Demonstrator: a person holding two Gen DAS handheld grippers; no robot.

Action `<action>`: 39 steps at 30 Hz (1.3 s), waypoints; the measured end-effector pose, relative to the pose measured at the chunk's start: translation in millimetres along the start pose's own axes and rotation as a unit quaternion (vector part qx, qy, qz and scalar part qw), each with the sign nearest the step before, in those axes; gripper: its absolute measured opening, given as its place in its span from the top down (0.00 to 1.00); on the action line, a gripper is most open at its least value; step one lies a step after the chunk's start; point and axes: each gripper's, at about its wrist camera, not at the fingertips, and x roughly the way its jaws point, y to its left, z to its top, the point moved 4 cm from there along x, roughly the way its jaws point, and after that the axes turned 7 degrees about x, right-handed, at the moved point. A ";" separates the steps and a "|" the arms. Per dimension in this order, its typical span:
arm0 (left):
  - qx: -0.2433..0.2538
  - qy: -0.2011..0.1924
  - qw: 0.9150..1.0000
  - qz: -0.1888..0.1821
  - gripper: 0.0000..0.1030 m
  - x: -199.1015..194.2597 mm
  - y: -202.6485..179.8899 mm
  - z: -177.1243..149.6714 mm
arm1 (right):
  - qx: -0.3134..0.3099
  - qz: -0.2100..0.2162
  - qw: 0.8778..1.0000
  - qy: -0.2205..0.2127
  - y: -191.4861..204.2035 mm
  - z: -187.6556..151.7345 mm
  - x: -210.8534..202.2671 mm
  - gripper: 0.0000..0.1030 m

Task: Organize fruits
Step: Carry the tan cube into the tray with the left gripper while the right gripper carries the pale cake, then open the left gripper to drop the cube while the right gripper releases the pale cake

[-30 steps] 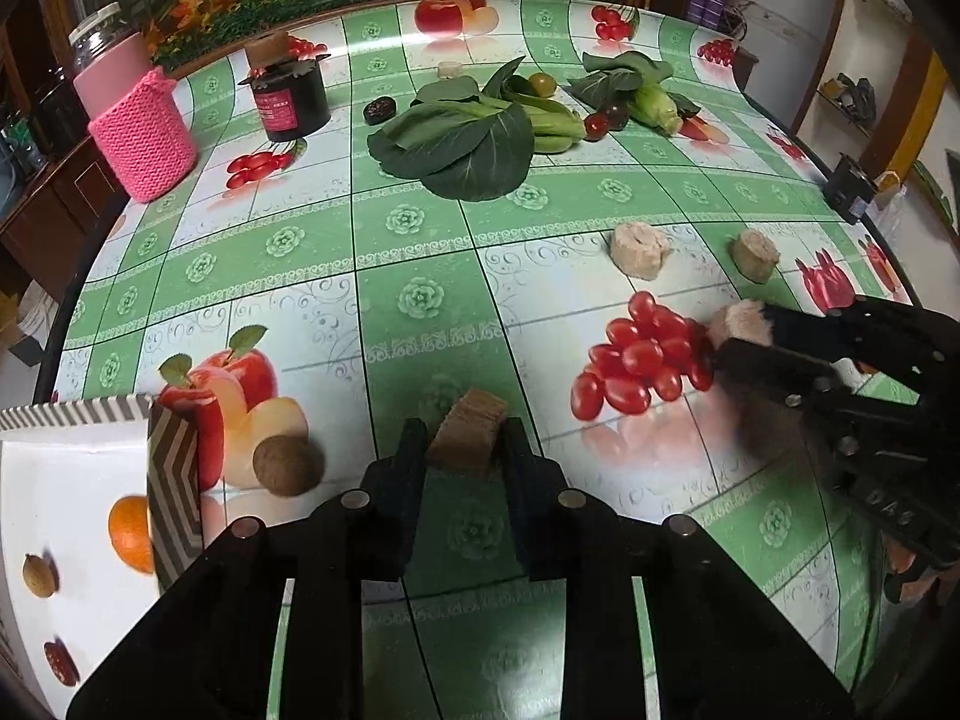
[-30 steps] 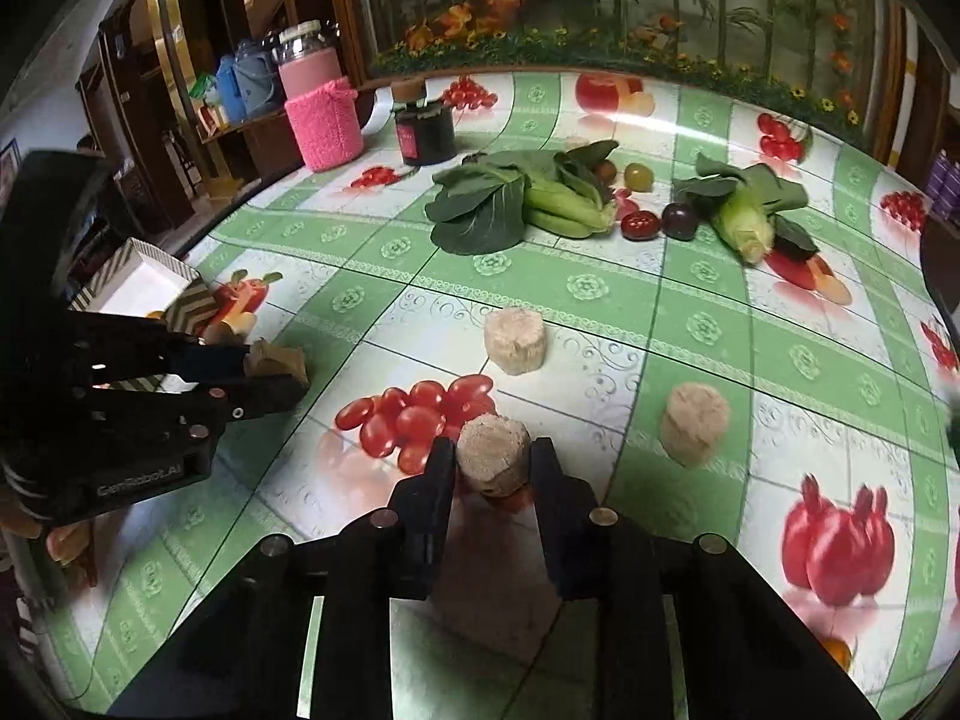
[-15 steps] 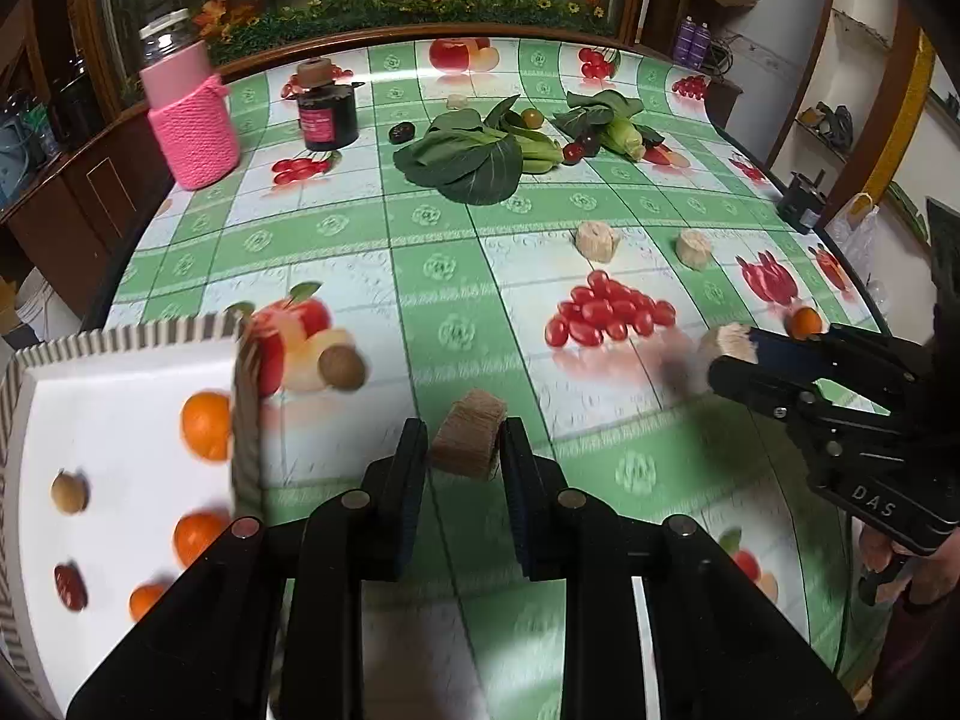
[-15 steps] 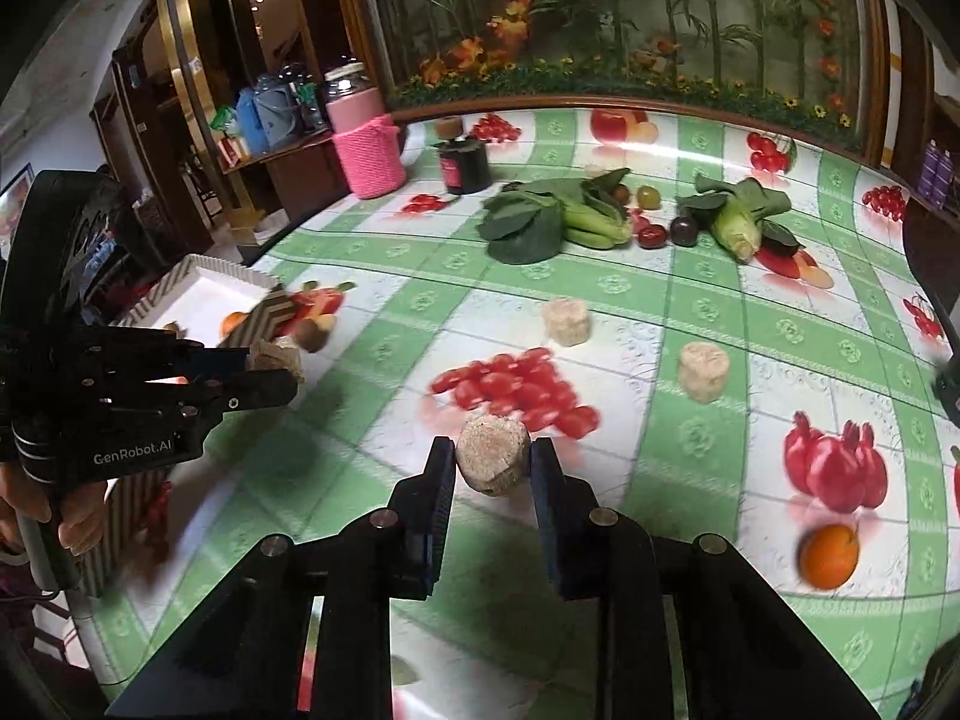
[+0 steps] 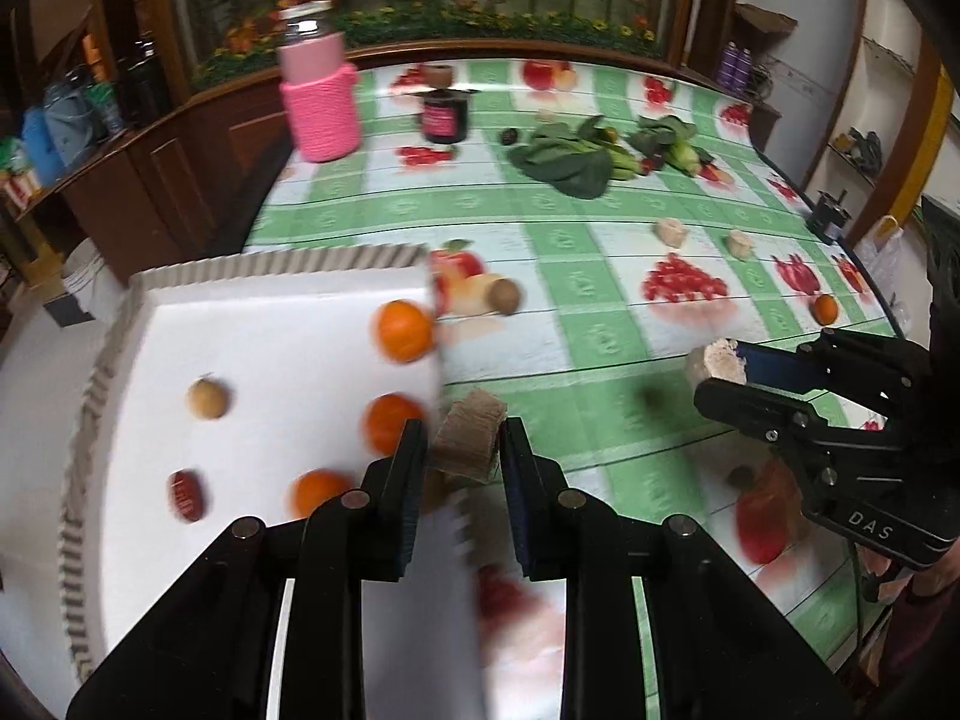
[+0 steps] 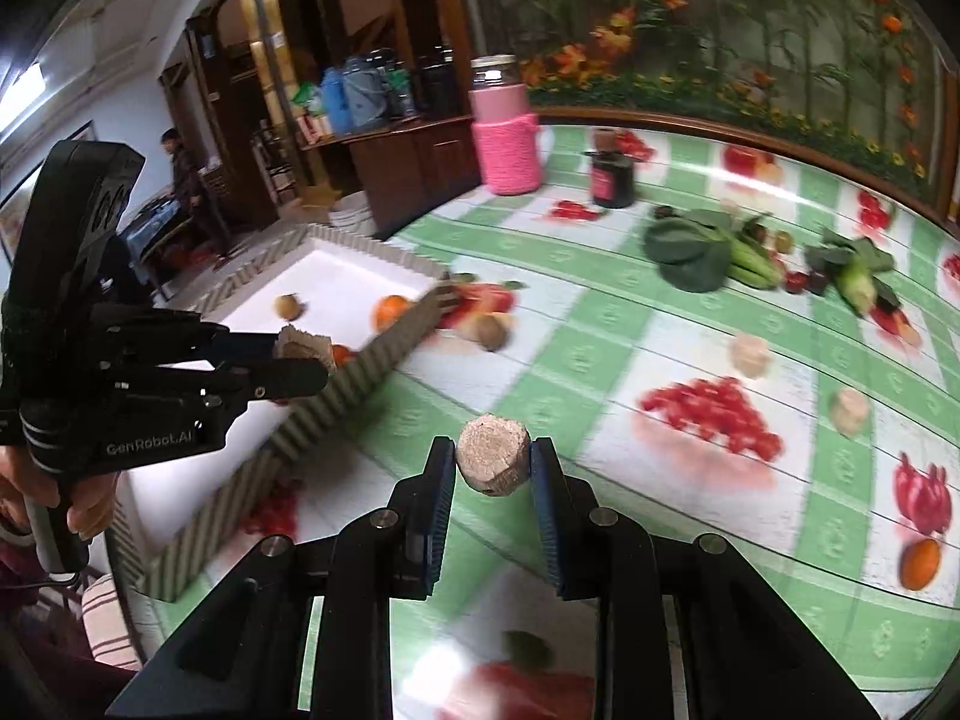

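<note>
A white tray with ribbed sides sat at the table's edge, holding oranges. The left gripper hung over the tray's near wall, clenched on a brown cork-like chunk. The right gripper gripped a rounder tan chunk above the green cloth.

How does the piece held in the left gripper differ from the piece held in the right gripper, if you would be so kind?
The left gripper holds a brown piece with flat faces, over the white tray's edge. The right gripper holds a rounder tan piece, over the table. Both pieces are rough, clamped at the fingertips and clear of the surface.
</note>
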 end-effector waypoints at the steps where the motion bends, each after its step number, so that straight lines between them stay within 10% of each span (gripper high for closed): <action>1: -0.004 0.001 1.000 0.005 0.79 -2.8 6.9 -3.4 | -0.004 0.007 1.000 0.002 8.1 0.2 2.6 0.75; 22: -0.075 0.051 0.995 0.040 0.78 -3.9 87.7 -74.4 | -0.110 0.094 0.988 0.060 142.8 -3.3 64.4 0.75; 39: -0.076 0.061 0.994 0.057 0.77 9.0 92.1 -78.6 | -0.130 0.099 0.982 0.096 159.7 -17.3 95.9 0.69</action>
